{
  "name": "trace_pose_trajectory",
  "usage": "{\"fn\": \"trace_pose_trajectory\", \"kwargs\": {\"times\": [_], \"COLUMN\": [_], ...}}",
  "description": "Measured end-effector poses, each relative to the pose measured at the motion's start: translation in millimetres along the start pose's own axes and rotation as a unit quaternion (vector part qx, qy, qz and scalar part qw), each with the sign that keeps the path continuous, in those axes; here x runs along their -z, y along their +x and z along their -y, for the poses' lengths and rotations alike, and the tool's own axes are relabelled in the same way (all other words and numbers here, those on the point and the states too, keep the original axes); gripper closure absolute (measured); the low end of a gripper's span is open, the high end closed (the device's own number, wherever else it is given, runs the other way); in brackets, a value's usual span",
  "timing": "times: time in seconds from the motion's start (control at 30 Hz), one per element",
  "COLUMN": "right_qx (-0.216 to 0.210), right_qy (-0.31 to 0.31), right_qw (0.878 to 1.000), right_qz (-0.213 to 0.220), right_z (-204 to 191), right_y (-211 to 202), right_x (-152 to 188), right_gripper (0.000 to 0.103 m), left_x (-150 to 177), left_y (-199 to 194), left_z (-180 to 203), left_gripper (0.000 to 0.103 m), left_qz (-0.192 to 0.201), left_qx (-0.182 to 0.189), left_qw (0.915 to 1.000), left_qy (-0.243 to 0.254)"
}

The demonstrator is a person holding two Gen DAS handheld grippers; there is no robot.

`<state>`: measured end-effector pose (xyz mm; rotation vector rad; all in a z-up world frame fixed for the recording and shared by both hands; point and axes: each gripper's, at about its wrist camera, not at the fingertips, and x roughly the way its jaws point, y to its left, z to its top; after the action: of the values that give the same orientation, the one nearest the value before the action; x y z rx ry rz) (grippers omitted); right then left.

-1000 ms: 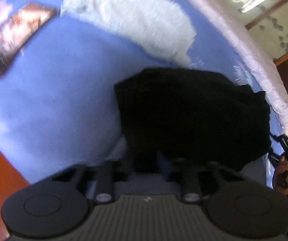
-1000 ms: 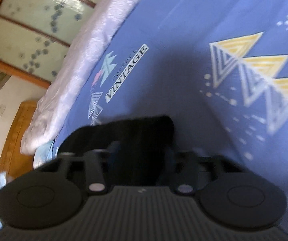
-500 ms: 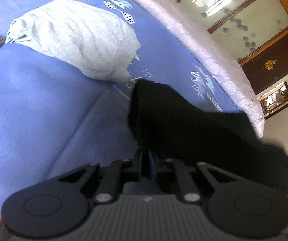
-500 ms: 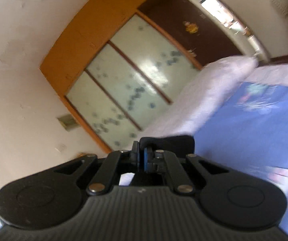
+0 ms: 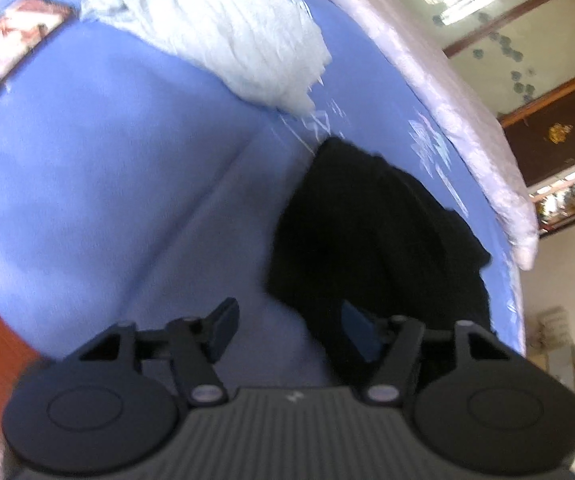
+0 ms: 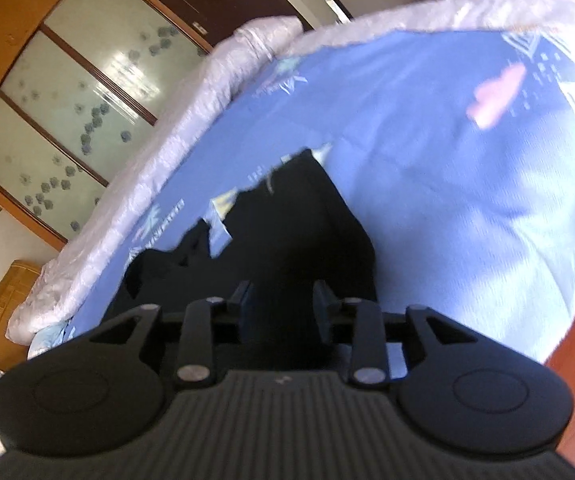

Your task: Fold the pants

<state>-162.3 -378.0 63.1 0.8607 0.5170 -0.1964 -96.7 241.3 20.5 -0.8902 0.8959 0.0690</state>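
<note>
Right wrist: black pants [image 6: 295, 224] beside blurred, possibly "VINTAGE", bedsheet [image 6: 427, 152] lettering [image 6: 165, 222].

black pants [image 5: 371, 232], blue printed bedsheet [image 5: 107, 168]

The black fabric pants [image 5: 375, 240] lie bunched on the blue printed bedsheet [image 5: 107, 168], directly ahead of both grippers. In the left wrist view, the pale grey knitted garment [image 5: 227, 36] lies on the sheet beyond the pants and to their left, apart from them, and a flat rectangular picture-covered item [image 5: 11, 40] lies further left. The white quilted mattress edge [image 6: 175, 136] runs along the sheet's far side, with the frosted-glass wooden wardrobe [image 6: 71, 92] behind it.
</note>
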Motion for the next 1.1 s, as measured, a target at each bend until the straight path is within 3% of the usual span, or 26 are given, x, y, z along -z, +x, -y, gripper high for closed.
{"fn": "trace_pose_trajectory", "kwargs": {"times": [0.07, 0.2, 0.23, 0.27, 0.3, 0.33, 0.47, 0.6, 0.73, 0.87, 0.97, 1.03, 1.1], "right_qx": [0.001, 0.01, 0.015, 0.018, 0.02, 0.022, 0.03, 0.056, 0.052, 0.053, 0.035, 0.028, 0.05], "right_qy": [-0.002, -0.018, -0.021, -0.023, -0.026, -0.03, -0.056, -0.093, -0.072, -0.06, -0.038, -0.02, -0.015], "right_qw": [1.0, 0.999, 0.999, 0.999, 0.998, 0.998, 0.997, 0.994, 0.996, 0.996, 0.998, 0.998, 0.997], "right_qz": [0.004, 0.027, 0.036, 0.044, 0.052, 0.058, 0.045, 0.015, -0.003, -0.026, -0.044, -0.052, -0.058], "right_z": [-1, 2, 1, 2, 3, 4, 5, 4, 8, 2, -3, -5, -10], "right_y": [2, 34, 39, 38, 38, 39, 69, 121, 153, 184, 201, 210, 221], "right_x": [-6, -19, -25, -31, -38, -45, -76, -101, -106, -96, -83, -80, -80], "right_gripper": [0.064, 0.064, 0.064, 0.064, 0.064, 0.064, 0.064, 0.064, 0.064, 0.064, 0.064, 0.061, 0.069], "left_x": [4, 6, 5, 5, 4, 3, 1, -24, -40, -34, -28, -30, -35], "left_y": [12, 41, 51, 59, 68, 80, 74, 4, -50, -41, -26, -24, -22], "left_z": [4, 22, 27, 28, 29, 29, 30, 16, -12, -23, -15, -17, -13], "left_gripper": [0.025, 0.028, 0.037, 0.058, 0.071, 0.094, 0.095, 0.095, 0.095, 0.095, 0.095, 0.095, 0.095], "left_qz": [-0.02, -0.047, -0.05, -0.056, -0.066, -0.08, -0.065, 0.039, 0.114, 0.083, 0.064, 0.058, 0.058], "left_qx": [0.02, 0.042, 0.044, 0.046, 0.046, 0.04, 0.018, 0.005, -0.067, -0.071, -0.095, -0.091, -0.079], "left_qw": [0.9996, 0.998, 0.9977, 0.9973, 0.9967, 0.996, 0.9977, 0.999, 0.9903, 0.9915, 0.9924, 0.9934, 0.9943], "left_qy": [-0.005, 0.006, 0.011, 0.012, 0.008, 0.001, -0.009, -0.02, -0.042, -0.071, -0.046, -0.039, -0.043]}}
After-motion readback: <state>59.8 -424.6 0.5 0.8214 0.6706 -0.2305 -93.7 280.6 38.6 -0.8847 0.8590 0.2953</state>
